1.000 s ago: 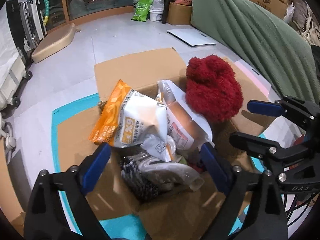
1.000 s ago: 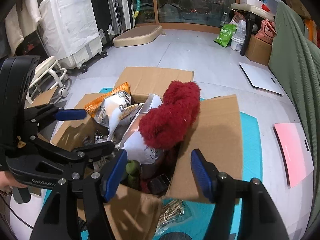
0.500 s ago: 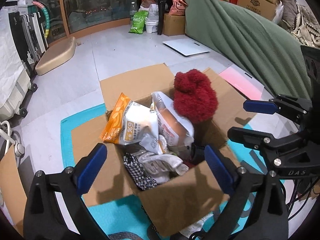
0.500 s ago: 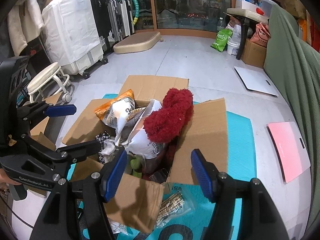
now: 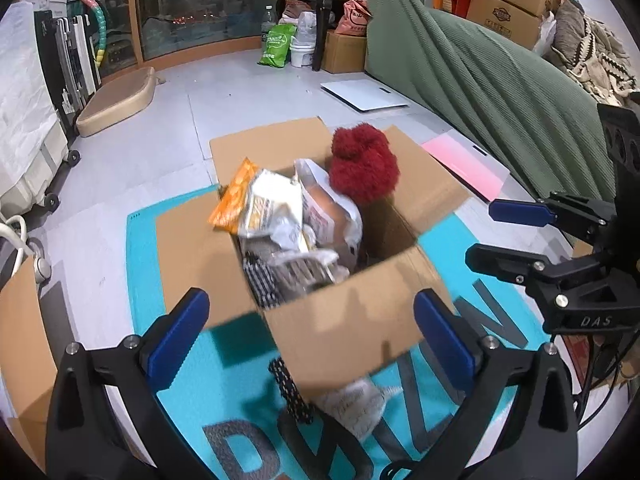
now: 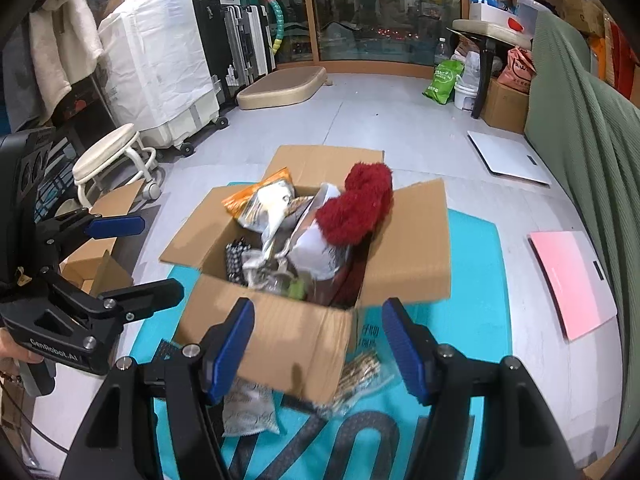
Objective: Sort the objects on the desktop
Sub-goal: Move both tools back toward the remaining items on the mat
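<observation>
Overfilled brown cardboard box (image 5: pixel 344 324): my left gripper (image 5: pixel 312 336) and right gripper (image 6: pixel 318 346) hang apart, empty; I judge the fuzzy red plush (image 5: pixel 364 168) may tumble if nudged.

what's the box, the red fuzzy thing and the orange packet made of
Box: brown corrugated cardboard, matte, with creased flaps.
Red fuzzy thing: looks like shaggy plush or yarn, with a loose fluffy pile.
Orange packet: probably plastic film, glossy and crinkled.

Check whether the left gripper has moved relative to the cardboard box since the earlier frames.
Yes. The left gripper has pulled back and up from the cardboard box; more teal mat now shows around it.
</observation>
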A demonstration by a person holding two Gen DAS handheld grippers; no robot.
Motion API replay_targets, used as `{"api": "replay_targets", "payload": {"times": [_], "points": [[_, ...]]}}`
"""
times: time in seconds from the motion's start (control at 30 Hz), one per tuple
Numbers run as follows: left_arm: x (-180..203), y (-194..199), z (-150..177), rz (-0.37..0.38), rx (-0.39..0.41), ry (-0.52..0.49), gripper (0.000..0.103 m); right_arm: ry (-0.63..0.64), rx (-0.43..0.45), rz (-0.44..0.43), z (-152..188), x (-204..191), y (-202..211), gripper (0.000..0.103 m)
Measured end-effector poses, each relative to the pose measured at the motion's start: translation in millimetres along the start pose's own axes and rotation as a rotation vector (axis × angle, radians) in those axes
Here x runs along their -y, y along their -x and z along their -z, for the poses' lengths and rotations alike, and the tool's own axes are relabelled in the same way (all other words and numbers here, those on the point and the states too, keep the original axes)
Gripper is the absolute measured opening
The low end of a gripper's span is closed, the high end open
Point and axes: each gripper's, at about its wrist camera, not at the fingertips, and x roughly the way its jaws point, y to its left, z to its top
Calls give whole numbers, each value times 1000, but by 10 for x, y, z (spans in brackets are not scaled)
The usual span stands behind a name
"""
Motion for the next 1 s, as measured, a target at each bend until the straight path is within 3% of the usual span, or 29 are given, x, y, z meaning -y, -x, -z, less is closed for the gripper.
{"api": "replay_targets", "payload": {"times": [0.43, 1.0], "points": [[76, 171, 524, 14, -21, 36, 103, -20, -16, -27, 507, -98, 177, 67], [38, -324, 1185, -14, -118, 122, 103, -95, -108, -53, 1222, -86, -194, 67]]}}
